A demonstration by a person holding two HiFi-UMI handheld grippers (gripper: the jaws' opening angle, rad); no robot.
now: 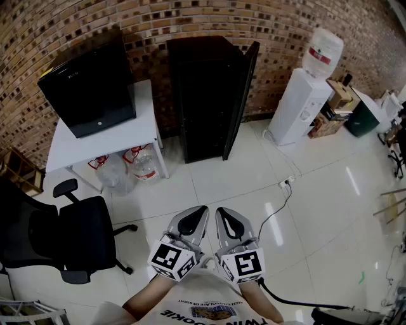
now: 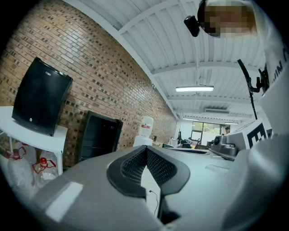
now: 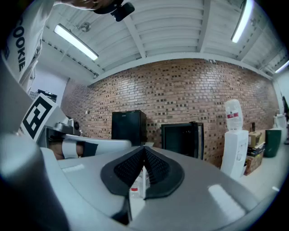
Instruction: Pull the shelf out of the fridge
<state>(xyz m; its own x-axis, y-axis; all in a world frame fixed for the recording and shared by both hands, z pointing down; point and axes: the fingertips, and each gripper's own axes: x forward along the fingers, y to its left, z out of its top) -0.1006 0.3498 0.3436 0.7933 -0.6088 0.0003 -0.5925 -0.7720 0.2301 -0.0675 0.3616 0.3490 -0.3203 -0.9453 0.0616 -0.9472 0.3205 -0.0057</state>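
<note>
A black office chair (image 1: 70, 244) sits at far left, beside a white table (image 1: 101, 145) carrying a black box (image 1: 89, 82). At centre the fridge (image 1: 203, 95) stands against the brick wall (image 1: 190, 19) with its door (image 1: 241, 95) swung open; its inside is too dark to make out the shelf. Well short of it, the left gripper (image 1: 198, 214) and right gripper (image 1: 225, 216) hover side by side, both clenched on nothing. A water dispenser (image 1: 304, 101) stands at right.

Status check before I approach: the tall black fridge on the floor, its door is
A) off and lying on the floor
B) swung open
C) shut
B: in the head view the fridge shows its dark inside, and its door stands swung out along the right edge.
</note>
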